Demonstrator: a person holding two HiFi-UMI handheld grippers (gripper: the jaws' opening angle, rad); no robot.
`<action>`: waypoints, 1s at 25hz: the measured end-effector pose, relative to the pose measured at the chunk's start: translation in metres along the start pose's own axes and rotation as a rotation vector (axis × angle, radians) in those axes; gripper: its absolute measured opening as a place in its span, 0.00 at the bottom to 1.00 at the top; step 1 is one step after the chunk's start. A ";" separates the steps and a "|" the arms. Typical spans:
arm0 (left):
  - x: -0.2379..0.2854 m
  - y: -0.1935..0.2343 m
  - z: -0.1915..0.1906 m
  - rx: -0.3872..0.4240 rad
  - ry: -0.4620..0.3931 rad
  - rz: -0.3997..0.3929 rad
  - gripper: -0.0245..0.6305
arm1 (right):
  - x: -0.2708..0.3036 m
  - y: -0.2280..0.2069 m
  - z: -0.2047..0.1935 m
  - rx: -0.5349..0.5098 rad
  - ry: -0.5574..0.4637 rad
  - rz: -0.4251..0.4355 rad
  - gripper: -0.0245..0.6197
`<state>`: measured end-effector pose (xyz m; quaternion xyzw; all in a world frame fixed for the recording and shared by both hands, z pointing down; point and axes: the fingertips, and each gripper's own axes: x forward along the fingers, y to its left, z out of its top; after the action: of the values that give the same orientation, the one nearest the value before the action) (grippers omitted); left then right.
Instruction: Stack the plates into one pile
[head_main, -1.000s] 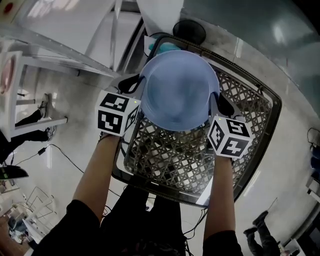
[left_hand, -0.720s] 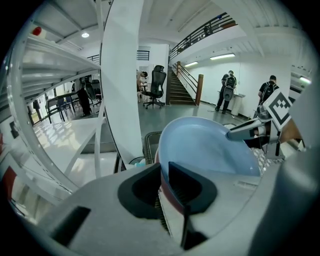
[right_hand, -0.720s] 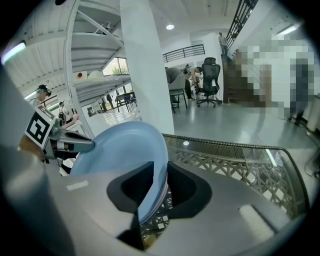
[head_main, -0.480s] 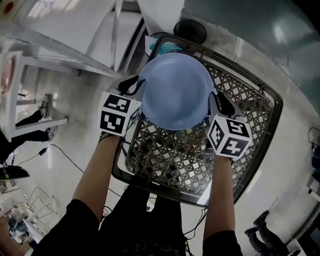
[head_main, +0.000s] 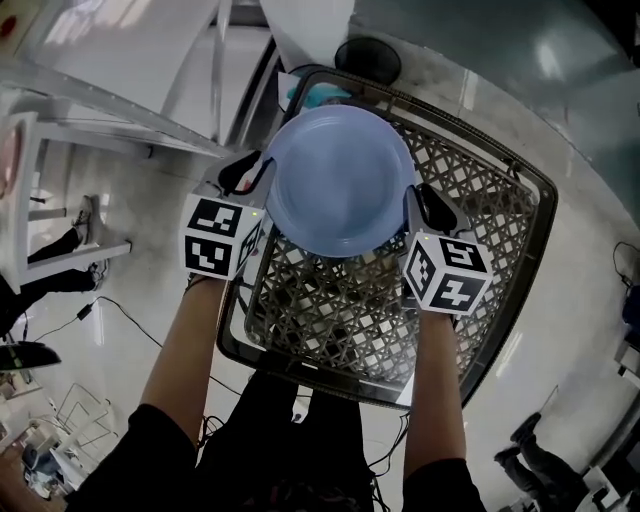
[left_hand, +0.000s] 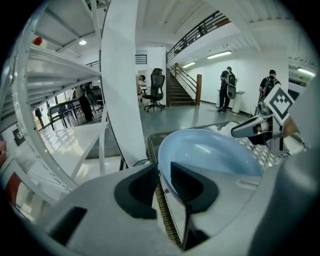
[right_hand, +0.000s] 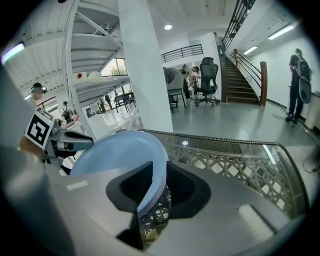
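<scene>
Blue plate, face-up, over lattice basket

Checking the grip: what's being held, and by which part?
Apparently nothing: the blue plate has opposite rim edges between the jaws of the left gripper and right gripper, but both have just been opening.

Near half of the basket is open; the blue plate covers its far corner; white shelving crowds its left side.

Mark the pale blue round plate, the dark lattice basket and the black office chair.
pale blue round plate (head_main: 340, 180), head view, its centre.
dark lattice basket (head_main: 340, 310), head view, bare lattice bottom.
black office chair (left_hand: 158, 79), left gripper view, backrest.
</scene>
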<state>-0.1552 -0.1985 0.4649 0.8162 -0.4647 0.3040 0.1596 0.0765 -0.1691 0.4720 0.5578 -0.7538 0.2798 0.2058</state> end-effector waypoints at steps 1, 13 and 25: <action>-0.001 0.001 0.002 -0.001 -0.006 0.003 0.15 | -0.001 0.000 0.000 0.002 -0.001 -0.002 0.18; -0.016 -0.014 0.012 0.001 -0.047 -0.007 0.03 | -0.022 0.004 0.002 -0.001 -0.023 0.005 0.09; -0.028 -0.030 0.018 -0.009 -0.075 -0.041 0.03 | -0.039 0.010 0.005 0.003 -0.056 0.013 0.05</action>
<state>-0.1340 -0.1744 0.4342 0.8357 -0.4546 0.2680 0.1520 0.0787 -0.1423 0.4424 0.5608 -0.7625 0.2667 0.1818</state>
